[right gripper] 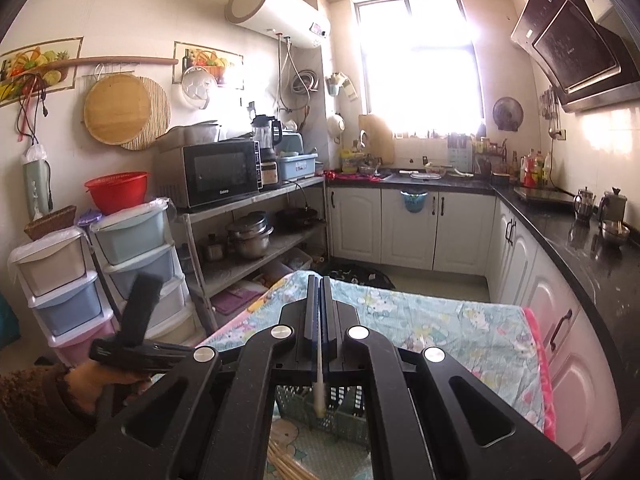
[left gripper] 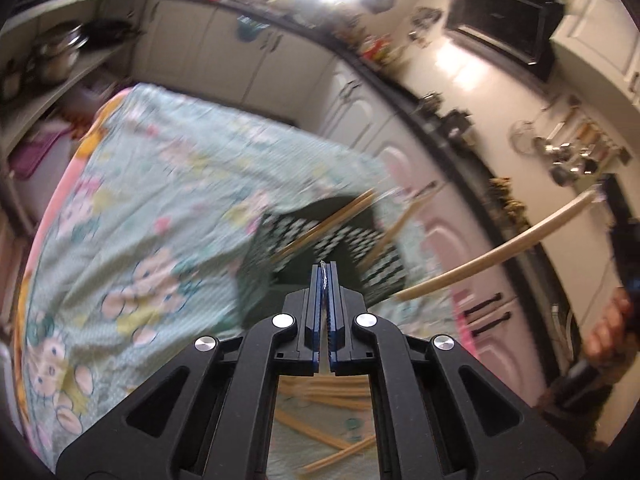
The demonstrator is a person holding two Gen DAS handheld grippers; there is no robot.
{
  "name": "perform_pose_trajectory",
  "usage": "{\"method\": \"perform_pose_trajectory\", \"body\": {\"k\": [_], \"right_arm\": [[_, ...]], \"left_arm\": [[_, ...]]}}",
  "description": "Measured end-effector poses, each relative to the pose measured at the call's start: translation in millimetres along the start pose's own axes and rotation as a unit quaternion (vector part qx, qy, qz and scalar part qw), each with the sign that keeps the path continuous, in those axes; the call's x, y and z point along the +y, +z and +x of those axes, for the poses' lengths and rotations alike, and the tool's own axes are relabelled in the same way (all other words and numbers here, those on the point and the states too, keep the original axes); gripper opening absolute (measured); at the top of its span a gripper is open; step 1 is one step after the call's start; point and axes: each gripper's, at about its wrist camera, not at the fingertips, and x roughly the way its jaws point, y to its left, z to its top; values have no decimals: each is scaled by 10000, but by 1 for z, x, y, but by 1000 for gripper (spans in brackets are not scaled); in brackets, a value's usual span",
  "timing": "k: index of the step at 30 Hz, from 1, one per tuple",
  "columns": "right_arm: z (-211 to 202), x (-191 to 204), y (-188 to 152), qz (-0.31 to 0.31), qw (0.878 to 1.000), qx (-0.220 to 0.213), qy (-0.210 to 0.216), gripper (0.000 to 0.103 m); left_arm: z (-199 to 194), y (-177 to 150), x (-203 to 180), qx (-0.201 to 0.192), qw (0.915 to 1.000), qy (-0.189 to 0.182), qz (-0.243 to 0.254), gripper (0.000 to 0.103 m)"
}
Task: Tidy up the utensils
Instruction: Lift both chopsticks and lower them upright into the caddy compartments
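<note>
Left claw (left gripper: 325, 266): clenched, fingers pressed together; only a thin bright sliver shows at the tips, and what it is cannot be told.
Basket (left gripper: 320, 236): just ahead of the left claw tips, a dark lattice bin on the table, blurred.
Chopsticks in basket (left gripper: 324, 226): two or more tan sticks lean out of it, up and to the right of the left claw.
Loose sticks (left gripper: 320, 432): a scatter of tan chopsticks on the cloth below the left claw, seen between its arms.
Right claw (right gripper: 320, 280): closed, grasping one pale chopstick (right gripper: 320, 376) along the seam of its fingers; the stick's thick end hangs down toward the camera, over the basket (right gripper: 320, 420).
Pale stick from the left view (left gripper: 496, 248): it runs in the air to the right of the left claw, from near the basket up toward the right edge.
Table (right gripper: 440, 320): under both claws, covered in a teal flowered cloth with a pink border.
Left hand (right gripper: 100, 380): left of and below the right claw, gripping the other claw's black handle.
Right hand (left gripper: 608, 328): far right of the left claw, blurred.
</note>
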Motion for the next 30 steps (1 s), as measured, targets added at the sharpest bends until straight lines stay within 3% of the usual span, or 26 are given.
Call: {"method": "perform_pose_trajectory", "body": {"k": [7, 14, 24, 30], "right_arm": [[8, 1, 19, -59, 9999, -100, -28, 1], [12, -4, 36, -44, 9997, -225, -126, 1], [20, -14, 47, 19, 9994, -302, -184, 1], [37, -16, 37, -27, 9997, -104, -235, 1]], "left_arm": [[-38, 42, -44, -541, 9968, -476, 357, 0], [-69, 84, -78, -1158, 9887, -698, 651, 0], [-60, 119, -94, -1497, 9845, -440, 803, 0], [-37, 116, -89, -1476, 9852, -253, 834, 0]]}}
